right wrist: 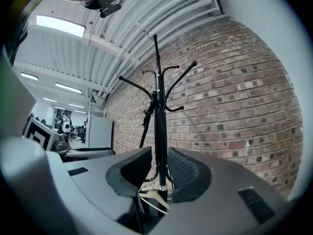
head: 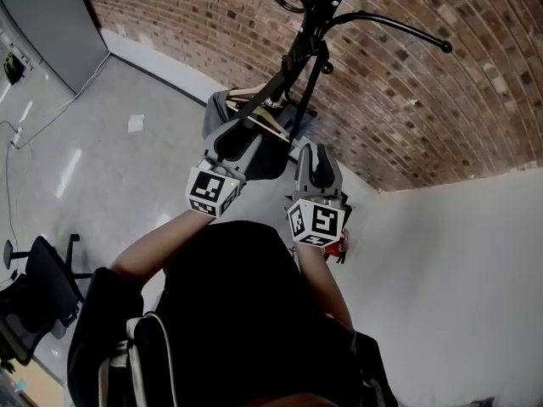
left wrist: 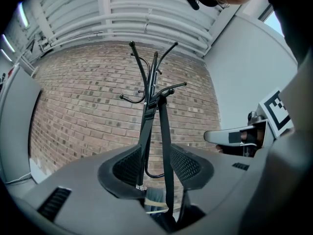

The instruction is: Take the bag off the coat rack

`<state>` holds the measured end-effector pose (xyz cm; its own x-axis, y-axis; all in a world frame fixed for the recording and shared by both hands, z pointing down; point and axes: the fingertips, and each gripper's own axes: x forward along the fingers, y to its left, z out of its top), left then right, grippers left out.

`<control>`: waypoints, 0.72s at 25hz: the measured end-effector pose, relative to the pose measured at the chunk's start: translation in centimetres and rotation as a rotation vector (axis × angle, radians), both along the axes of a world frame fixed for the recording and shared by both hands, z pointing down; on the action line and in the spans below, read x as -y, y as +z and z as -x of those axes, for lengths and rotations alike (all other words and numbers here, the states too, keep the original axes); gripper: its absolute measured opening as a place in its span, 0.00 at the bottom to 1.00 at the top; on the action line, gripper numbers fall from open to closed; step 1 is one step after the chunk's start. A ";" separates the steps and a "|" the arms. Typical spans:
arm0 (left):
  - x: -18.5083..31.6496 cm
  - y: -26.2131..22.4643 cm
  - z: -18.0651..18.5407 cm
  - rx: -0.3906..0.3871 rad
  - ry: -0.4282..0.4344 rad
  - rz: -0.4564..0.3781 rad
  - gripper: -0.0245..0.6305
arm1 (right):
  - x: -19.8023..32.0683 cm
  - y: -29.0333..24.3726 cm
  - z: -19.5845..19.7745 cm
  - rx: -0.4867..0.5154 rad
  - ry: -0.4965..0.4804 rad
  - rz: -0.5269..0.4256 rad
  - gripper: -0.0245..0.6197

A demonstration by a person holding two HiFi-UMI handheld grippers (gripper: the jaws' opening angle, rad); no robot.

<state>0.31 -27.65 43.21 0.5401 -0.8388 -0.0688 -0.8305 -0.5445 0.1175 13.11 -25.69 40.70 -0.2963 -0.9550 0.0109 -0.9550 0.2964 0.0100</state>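
**Bag hanging on the rack, both grippers open in front of it**

The coat rack (head: 316, 15) fills the upper middle of the head view and is our biggest worry: we judge a sideways tug on the bag could tip it. The bag (head: 276, 151) hangs low on the rack at frame centre. Its strap (left wrist: 165, 146) runs up to a hook and could snag there if lifted too little. A wooden hanger (head: 259, 119) lies against the bag and might get dragged off with it. The left gripper (head: 236, 138) has its fingers spread wide, lined up on the strap but not touching it. The right gripper (head: 316, 155) also has its fingers apart and holds nothing, so closing off-line would miss.
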 end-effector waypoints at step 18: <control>5.4 0.9 -1.4 0.047 0.041 0.041 0.31 | 7.9 1.6 1.4 -0.074 0.010 0.053 0.18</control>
<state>1.71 -33.10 44.10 0.5758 -0.8175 -0.0087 -0.8128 -0.5736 0.1019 11.75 -33.59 42.30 -0.2833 -0.9555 0.0828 -0.9552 0.2888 0.0648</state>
